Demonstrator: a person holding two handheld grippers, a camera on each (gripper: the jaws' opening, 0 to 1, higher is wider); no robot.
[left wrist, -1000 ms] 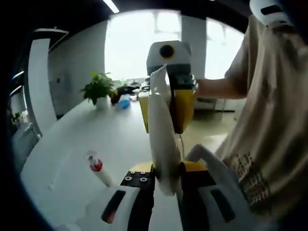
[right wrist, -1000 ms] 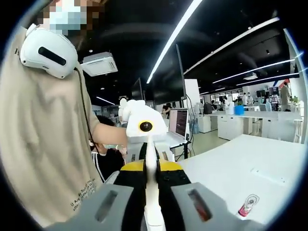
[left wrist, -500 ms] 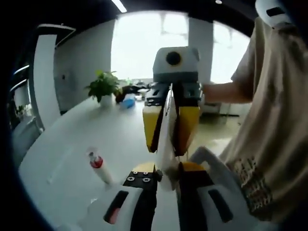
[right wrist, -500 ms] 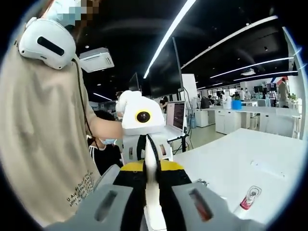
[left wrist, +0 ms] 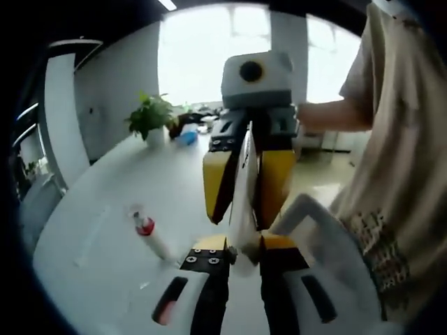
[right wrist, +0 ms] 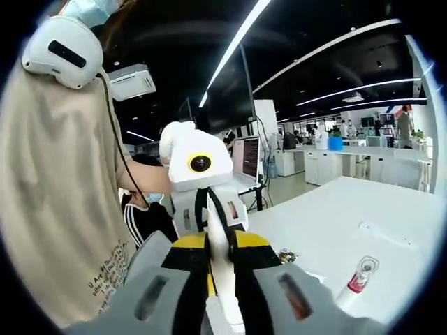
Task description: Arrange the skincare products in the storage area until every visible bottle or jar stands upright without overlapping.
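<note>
**Both grippers pinch one white tube**

The left gripper (left wrist: 241,257) and right gripper (right wrist: 220,276) face each other, each clamped on the same white tube (left wrist: 242,202) above the white table (left wrist: 105,230). A red-capped bottle (left wrist: 150,234) stands on the table, well apart.

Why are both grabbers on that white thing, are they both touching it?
Touching. In the left gripper view the white tube stands pinched in the left gripper, and the right gripper clamps its upper part.
</note>
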